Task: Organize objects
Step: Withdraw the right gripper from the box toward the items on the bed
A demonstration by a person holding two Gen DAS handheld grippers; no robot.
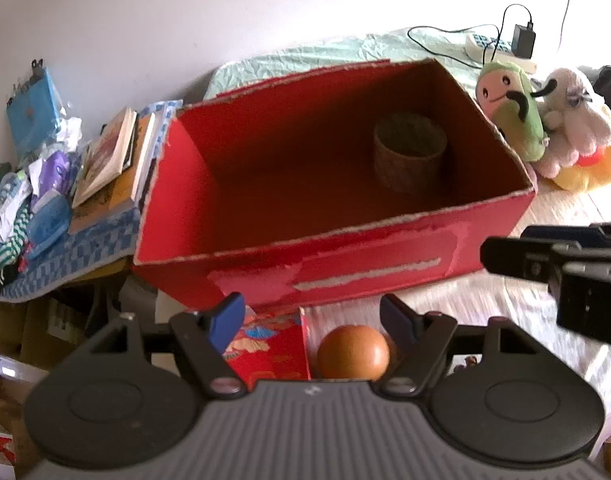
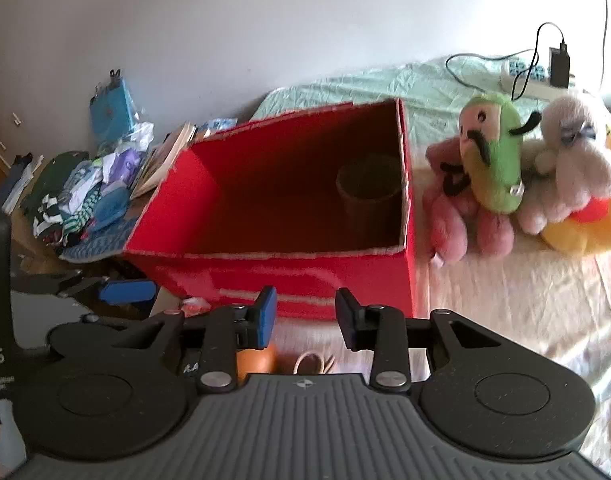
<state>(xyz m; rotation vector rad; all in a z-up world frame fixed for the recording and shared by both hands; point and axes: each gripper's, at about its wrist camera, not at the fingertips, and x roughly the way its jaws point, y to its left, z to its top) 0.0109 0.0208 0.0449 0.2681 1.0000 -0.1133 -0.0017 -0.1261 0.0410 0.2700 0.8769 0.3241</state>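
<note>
Both grippers hang low at the near side of the bed, in front of a red box (image 1: 333,208) whose top is open. The left gripper (image 1: 311,316) has its jaws spread wide with nothing between them; just beyond and below its fingertips lies an orange ball (image 1: 352,353), beside a small red patterned packet (image 1: 269,350) on its left. The right gripper (image 2: 305,316) is also open, somewhat less wide, and empty; under it a coiled white cord (image 2: 310,362) shows on the bed.

The box holds only a brown cup (image 1: 409,152), standing upright in the far right corner, so there is plenty of room inside.

The ball is probably the risk here. It is round and sits on soft bedding, so a jaw that touches one side first could send it rolling toward the near edge or under the packet. The box's near wall stands just behind it and would have to be cleared on the way in; catching the rim could shove the light cardboard back.

To the right of the box lean the soft toys: a green one (image 2: 491,160), a pink one (image 2: 453,220) below it, a white one (image 2: 573,164) and a yellow one (image 2: 585,232). To the left, clothes (image 2: 77,200) and books (image 1: 105,156) lie heaped. A charger (image 1: 523,40) and its cable rest at the far right.
</note>
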